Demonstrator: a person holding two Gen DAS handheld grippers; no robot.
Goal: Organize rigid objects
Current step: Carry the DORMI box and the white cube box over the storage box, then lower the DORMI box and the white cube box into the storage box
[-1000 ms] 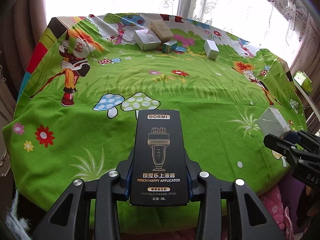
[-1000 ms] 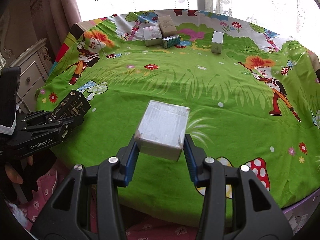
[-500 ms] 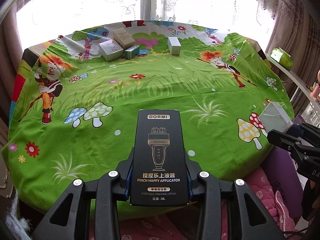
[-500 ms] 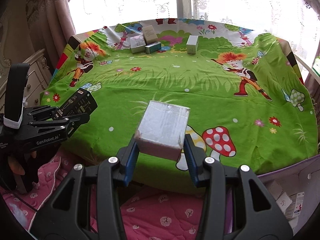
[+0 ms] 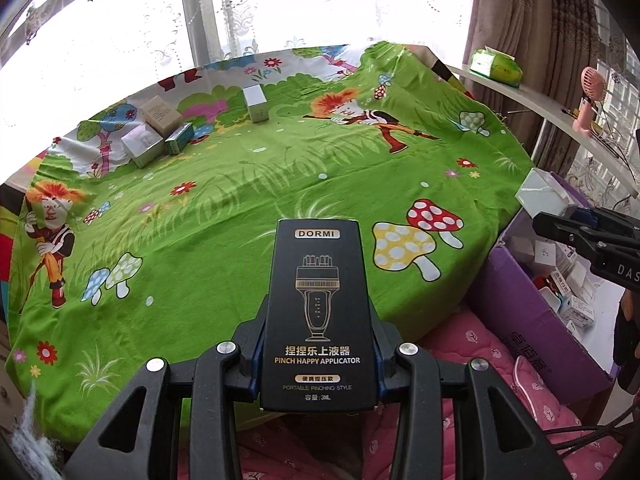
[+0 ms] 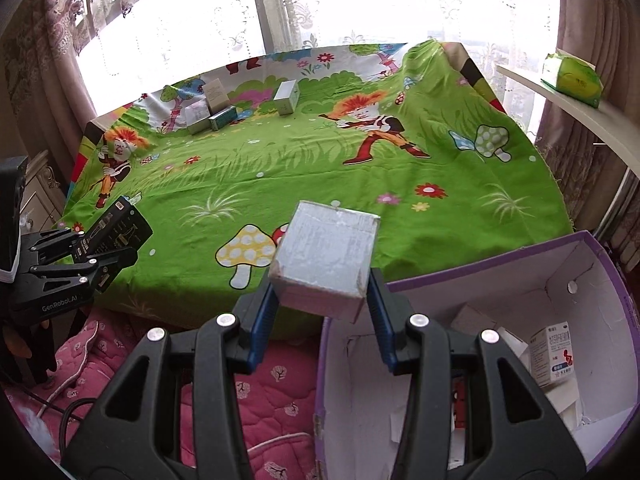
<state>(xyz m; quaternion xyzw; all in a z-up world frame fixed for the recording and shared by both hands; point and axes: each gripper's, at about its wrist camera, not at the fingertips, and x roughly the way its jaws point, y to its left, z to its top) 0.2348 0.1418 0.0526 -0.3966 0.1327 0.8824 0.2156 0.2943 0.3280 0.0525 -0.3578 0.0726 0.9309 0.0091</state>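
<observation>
Your left claw point(image 5: 318, 356) is clamped on the black box point(image 5: 318, 312) and your right claw point(image 6: 322, 304) on the grey box point(image 6: 326, 260) by the purple bin point(image 6: 520, 248); both look light, stiff cardboard, so squeeze the flat sides gently.

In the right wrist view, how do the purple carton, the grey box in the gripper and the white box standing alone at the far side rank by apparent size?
1. purple carton
2. grey box
3. white box

The white box stands far away, so its true size against the grey box is unsure.
</observation>
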